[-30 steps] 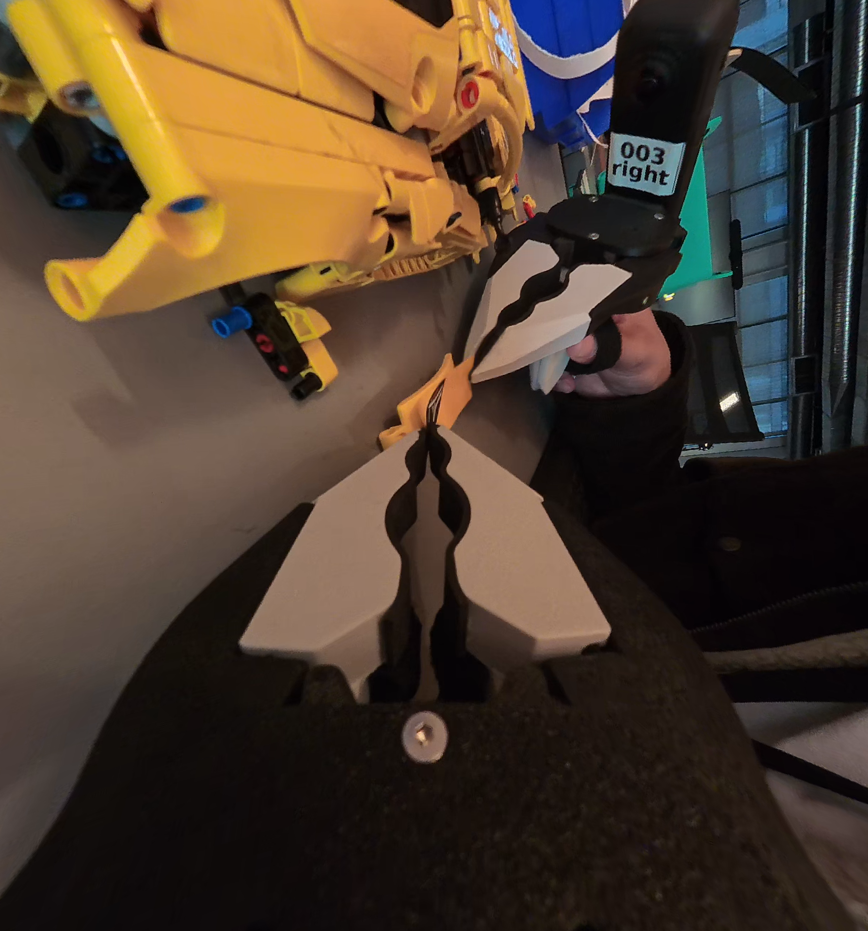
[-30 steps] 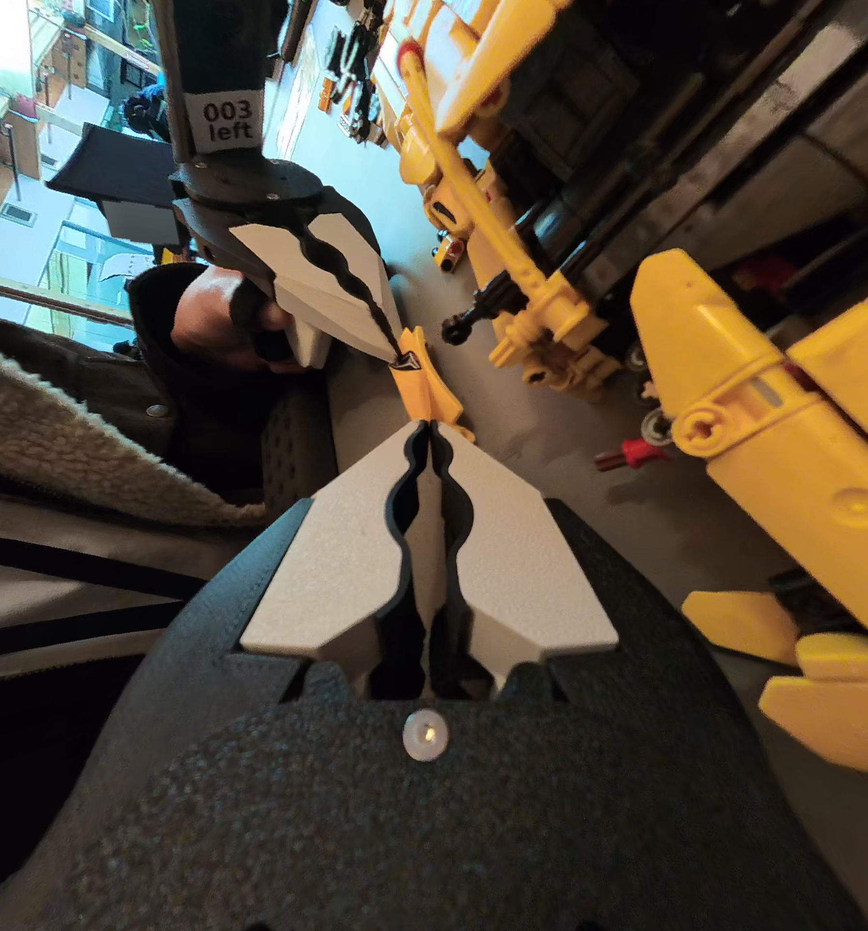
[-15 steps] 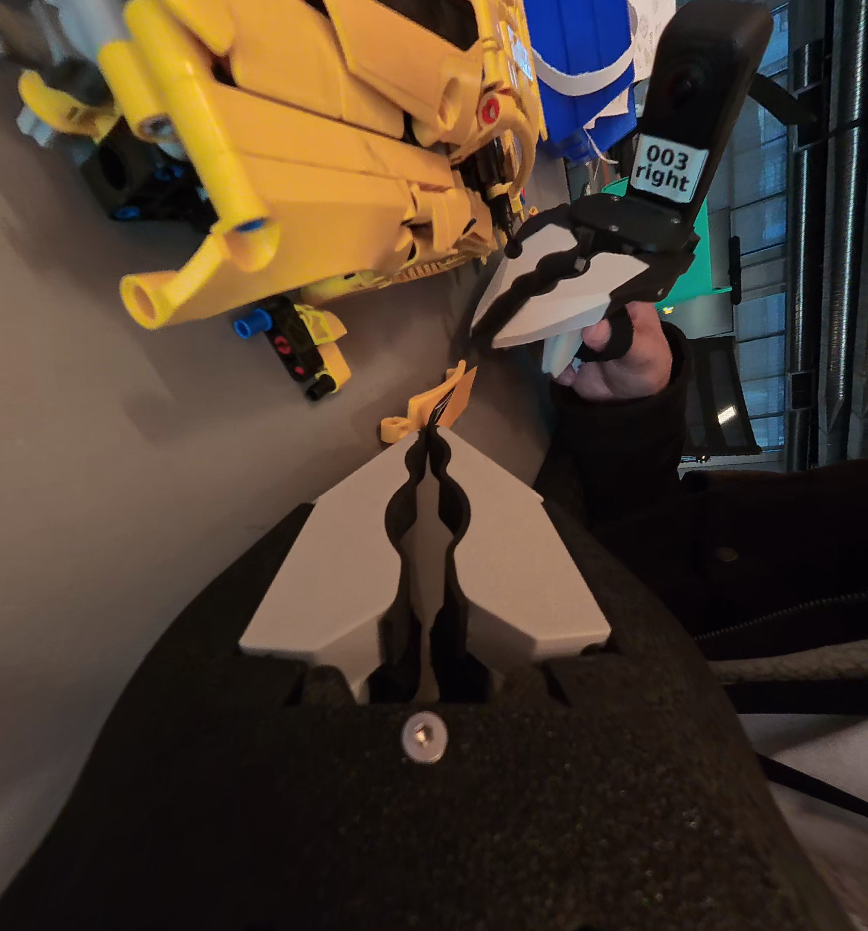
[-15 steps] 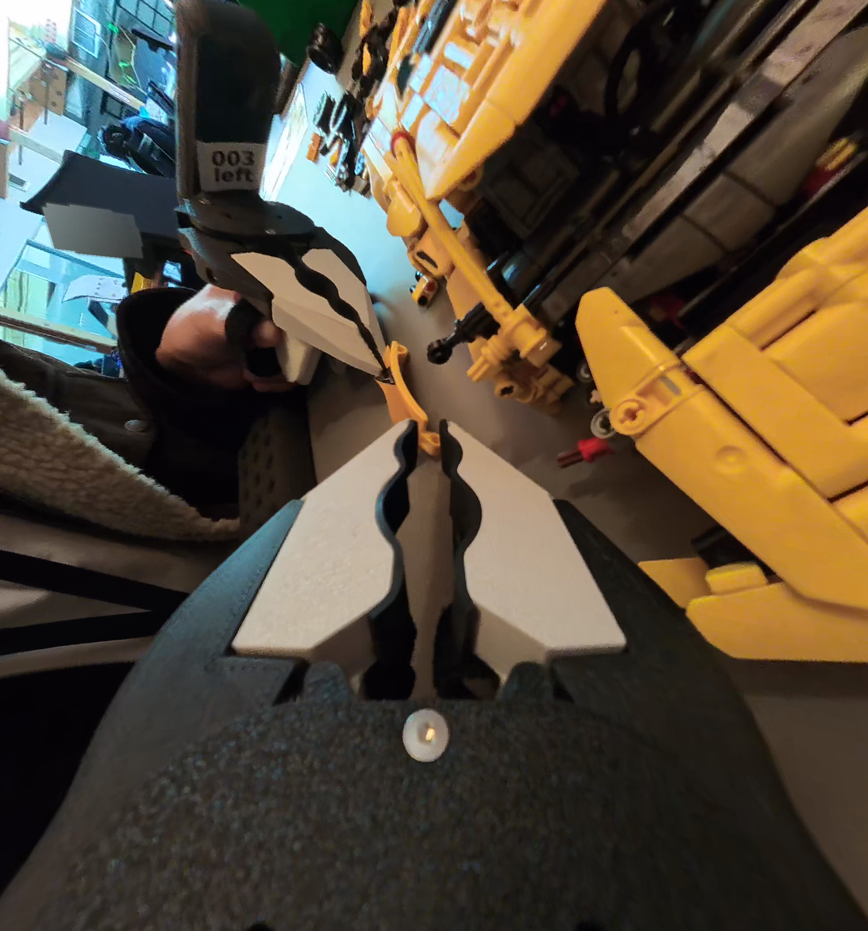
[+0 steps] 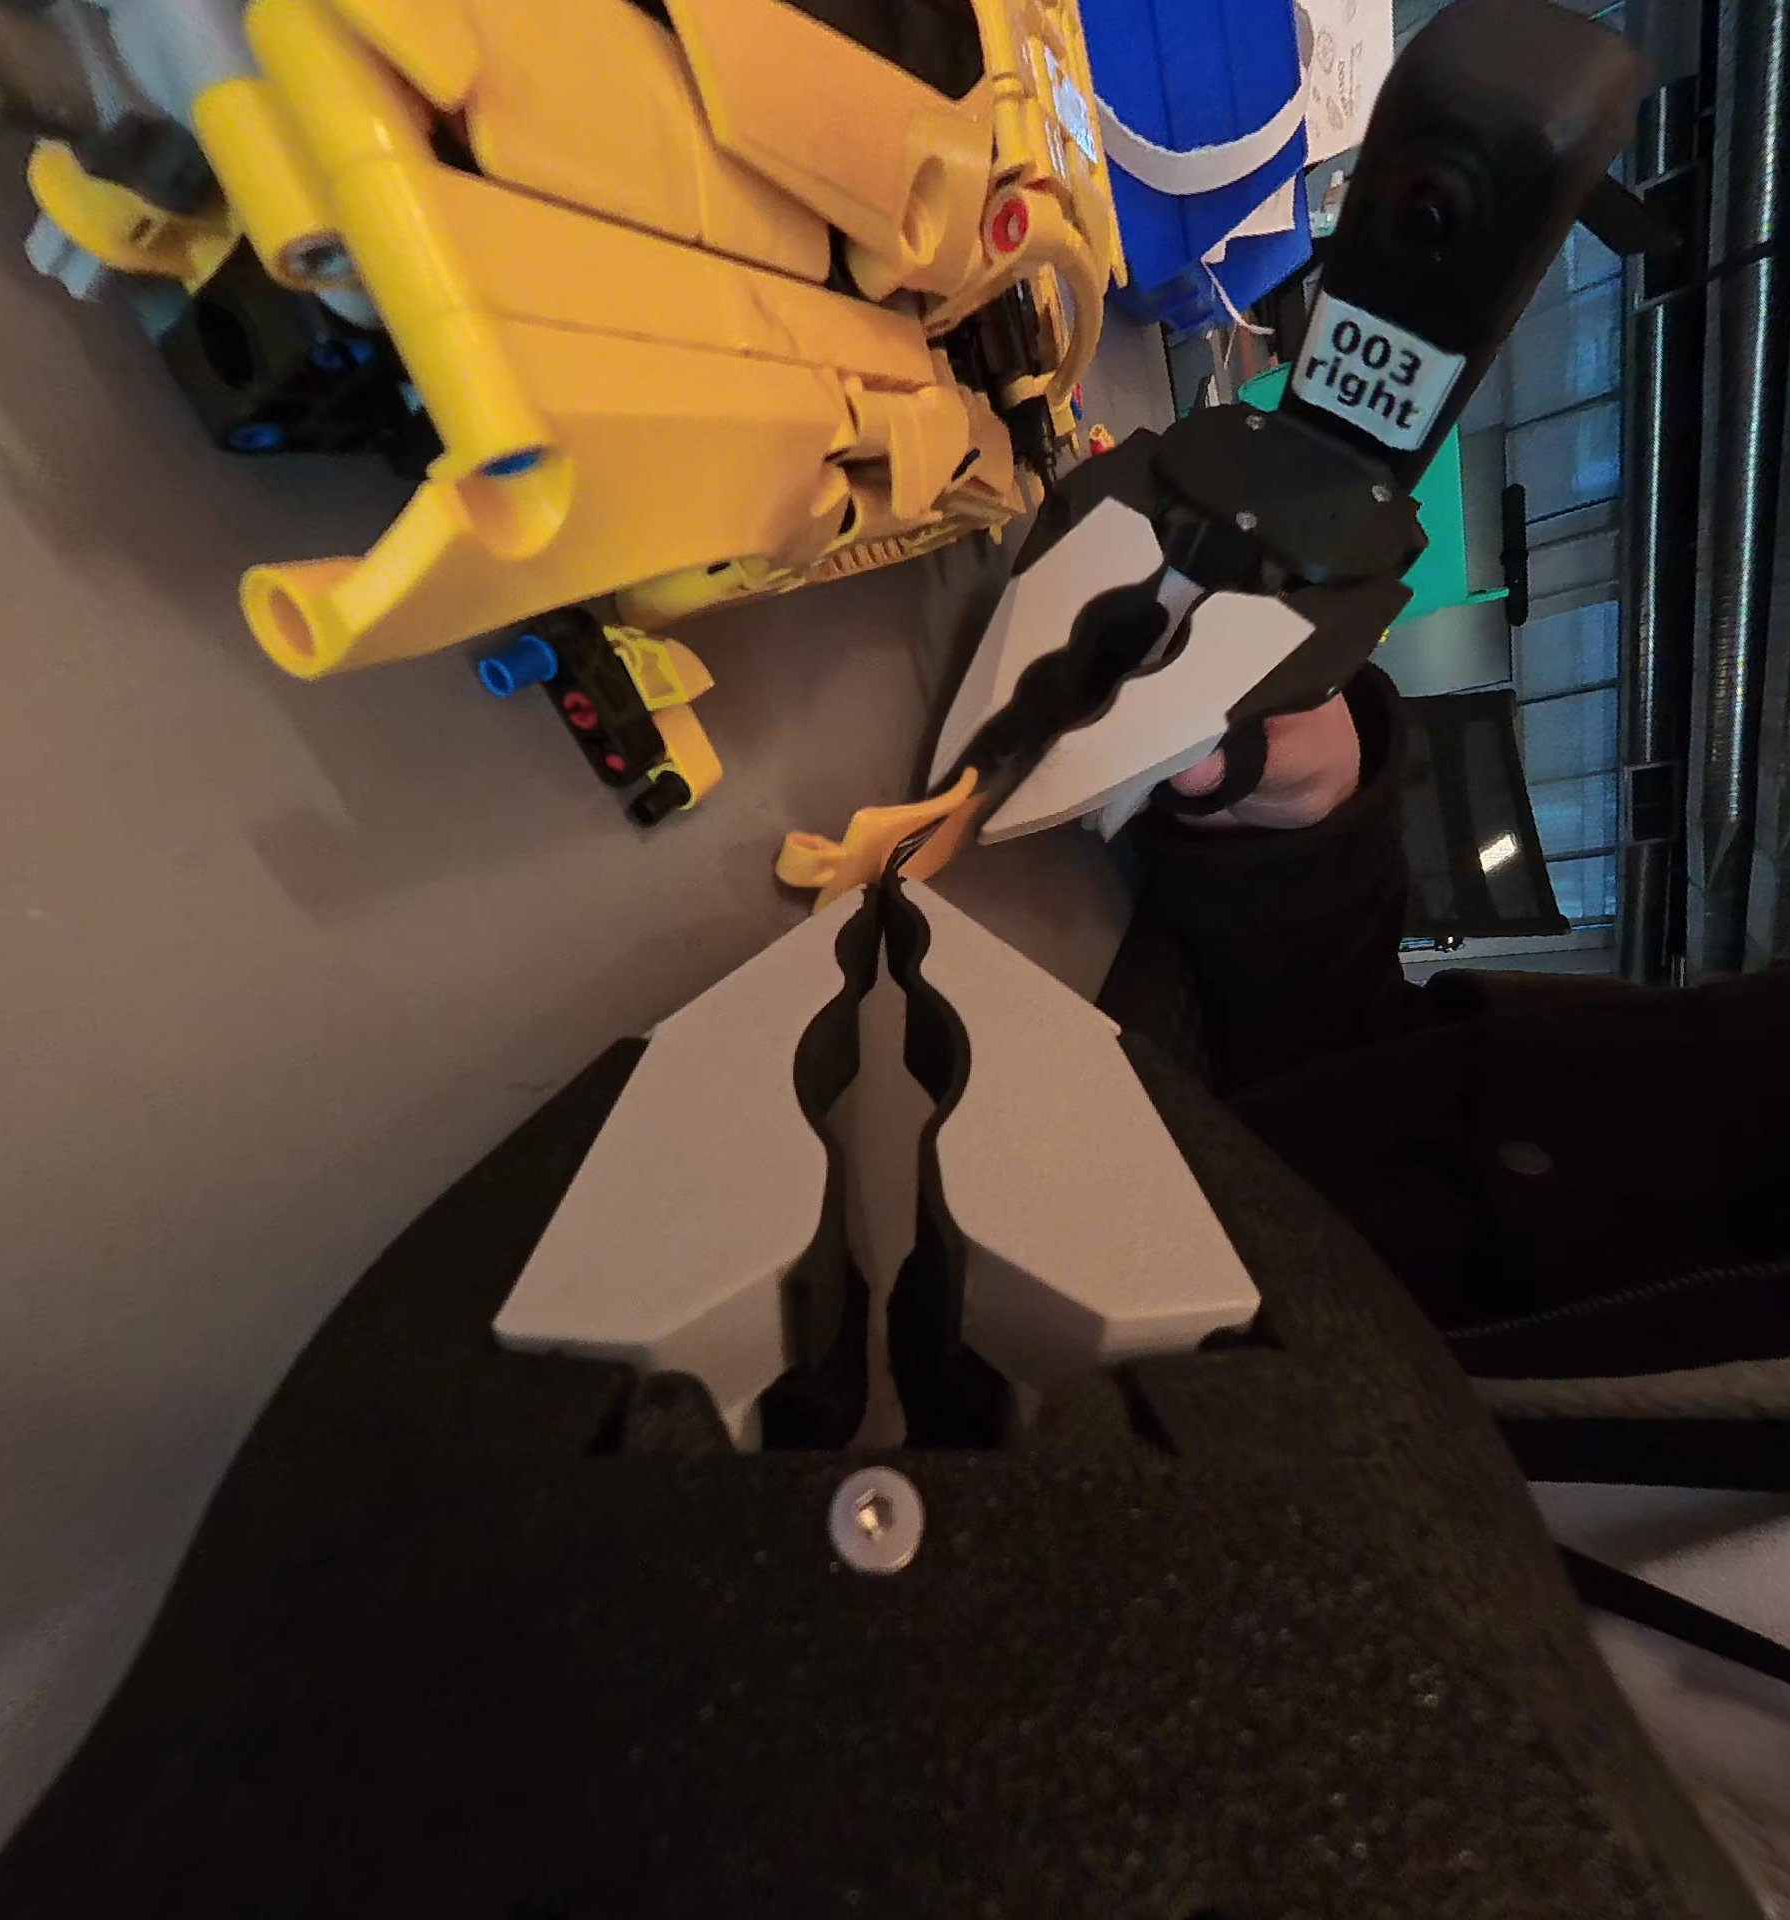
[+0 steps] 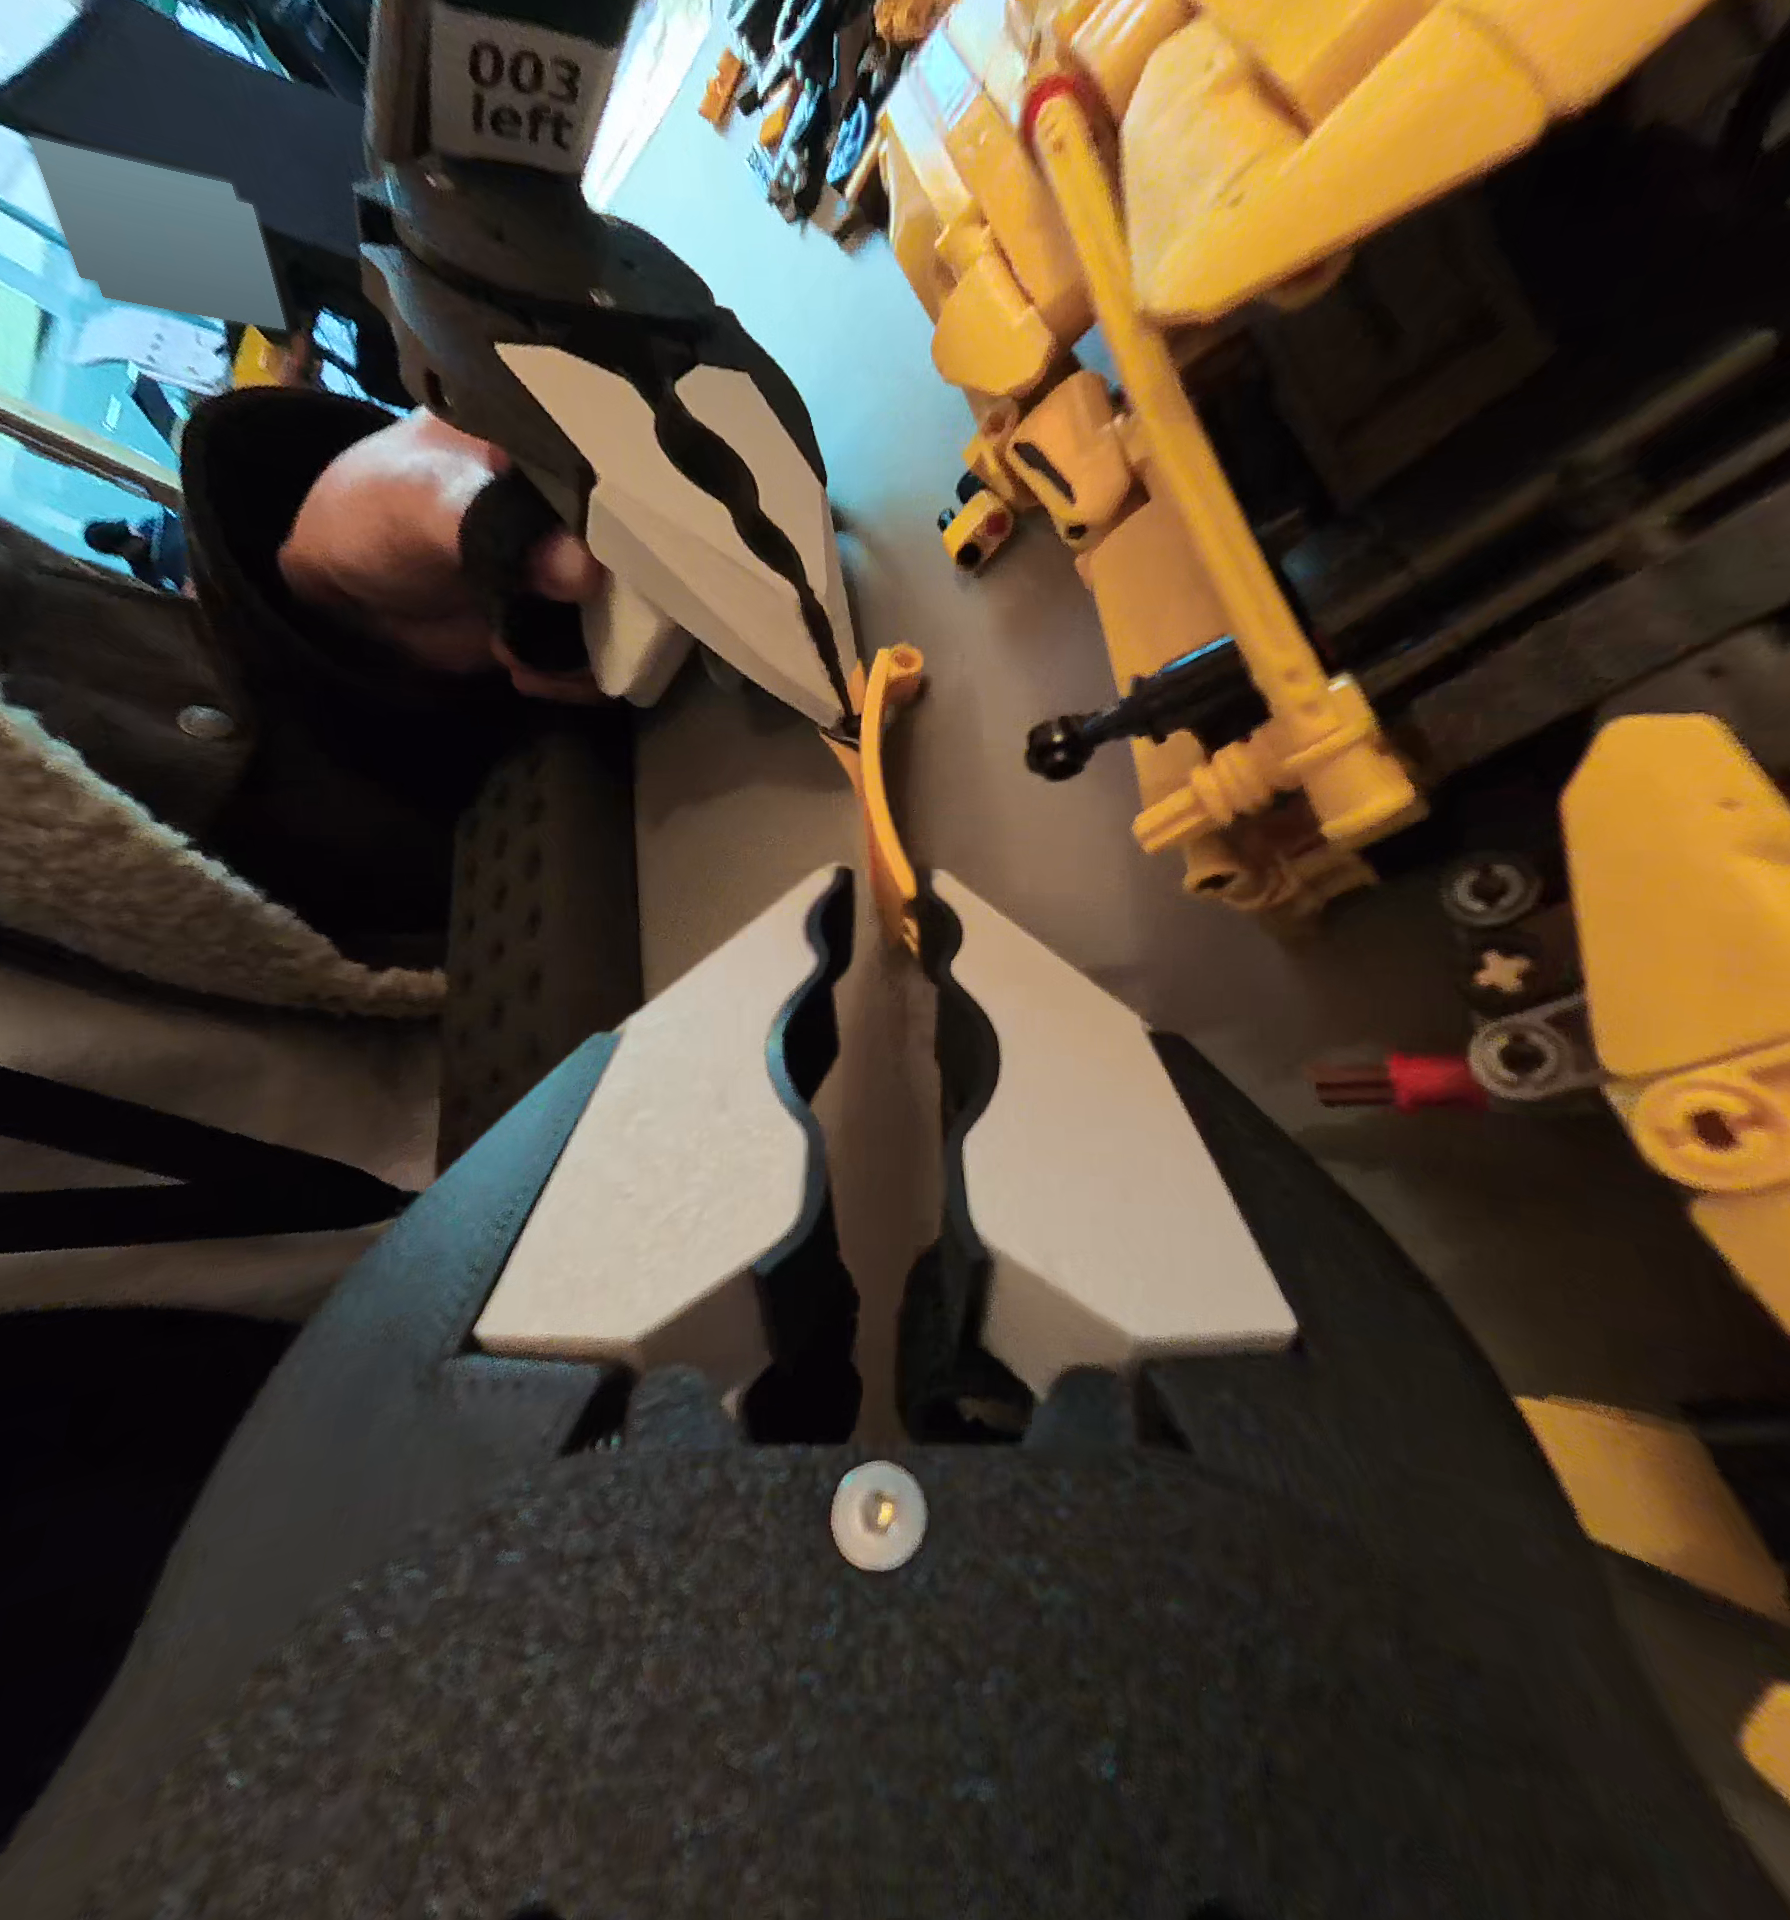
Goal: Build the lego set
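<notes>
Now, near to far.
Left gripper (image 5: 886,883): closed on one end of the panel, tips pinching its thin edge at 12 o'clock in the left wrist view.
Right gripper (image 6: 886,899): jaws a little apart around the panel's other end; the panel touches the right finger (image 6: 1067,1122), and I cannot tell if it is clamped.
Panel (image 6: 883,790): small curved orange-yellow lego piece, held above the grey table (image 5: 247,1039) between both grippers.
Handling: likely very light, stiff and smooth, so it may slip or pivot; best held across the flat faces near an end, away from the small pin hole.
Model (image 5: 662,416): large yellow lego machine on the table, from 10 to 12 o'clock in the left wrist view, well apart from the panel.
Loose part (image 5: 621,717): black, yellow and blue connector below the model.
Change: a second ago both grippers clamped the panel; half a second ago the right one had let go; now it is back at the panel, which has turned edge-on to the right camera.
</notes>
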Motion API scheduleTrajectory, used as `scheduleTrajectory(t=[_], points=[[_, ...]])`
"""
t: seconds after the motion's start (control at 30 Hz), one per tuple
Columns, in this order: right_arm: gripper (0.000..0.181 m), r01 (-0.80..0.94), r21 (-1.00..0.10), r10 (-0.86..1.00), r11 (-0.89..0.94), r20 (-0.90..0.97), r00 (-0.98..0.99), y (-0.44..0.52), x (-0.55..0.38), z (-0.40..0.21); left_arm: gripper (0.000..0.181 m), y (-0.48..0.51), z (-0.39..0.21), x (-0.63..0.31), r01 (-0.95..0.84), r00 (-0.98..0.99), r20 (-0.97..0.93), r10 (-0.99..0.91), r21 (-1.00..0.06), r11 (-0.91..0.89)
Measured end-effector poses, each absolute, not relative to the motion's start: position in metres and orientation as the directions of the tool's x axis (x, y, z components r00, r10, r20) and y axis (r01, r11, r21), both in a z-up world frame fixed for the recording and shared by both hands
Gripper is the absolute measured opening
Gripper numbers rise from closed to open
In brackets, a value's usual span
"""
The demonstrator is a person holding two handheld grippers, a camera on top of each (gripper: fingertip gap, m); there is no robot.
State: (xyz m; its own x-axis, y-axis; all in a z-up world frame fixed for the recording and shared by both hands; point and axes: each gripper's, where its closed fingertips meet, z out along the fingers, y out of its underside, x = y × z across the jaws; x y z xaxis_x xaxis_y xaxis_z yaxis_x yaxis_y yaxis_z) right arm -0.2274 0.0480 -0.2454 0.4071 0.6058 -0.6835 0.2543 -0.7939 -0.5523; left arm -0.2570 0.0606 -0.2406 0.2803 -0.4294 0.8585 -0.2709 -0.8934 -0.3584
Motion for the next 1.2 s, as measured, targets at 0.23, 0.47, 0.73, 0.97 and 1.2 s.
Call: scheduleTrajectory(t=[0.23, 0.47, 0.73, 0.97, 1.2], points=[[0.001, 0.225, -0.531, 0.576, -0.817, -0.757, 0.308, 0.039, -0.23, -0.233, 0.0, 0.06, -0.234, -0.256, -0.265, 0.236, 0.873, -0.427, -0.365, -0.893], [0.001, 0.145, -0.488, 0.505, -0.861, -0.853, 0.129, 0.031, -0.229, -0.204, 0.003, 0.053, -0.201, -0.256, -0.223, 0.035, 0.894, -0.448, -0.43, -0.875], [0.001, 0.116, -0.481, 0.482, -0.869, -0.876, -0.021, 0.022, -0.23, -0.178, 0.005, 0.042, -0.172, -0.261, -0.198, -0.139, 0.858, -0.495, -0.514, -0.835], [0.0, 0.03, -0.482, 0.471, -0.875, -0.866, -0.169, 0.022, -0.215, -0.147, 0.013, 0.078, -0.144, -0.291, 0.047, -0.128, 0.755, -0.643, -0.643, -0.764], [0.0, 0.088, -0.486, 0.441, -0.87, -0.845, -0.304, 0.003, -0.224, -0.13, 0.029, 0.021, -0.135, -0.265, -0.117, -0.342, 0.725, -0.598, -0.664, -0.738]])
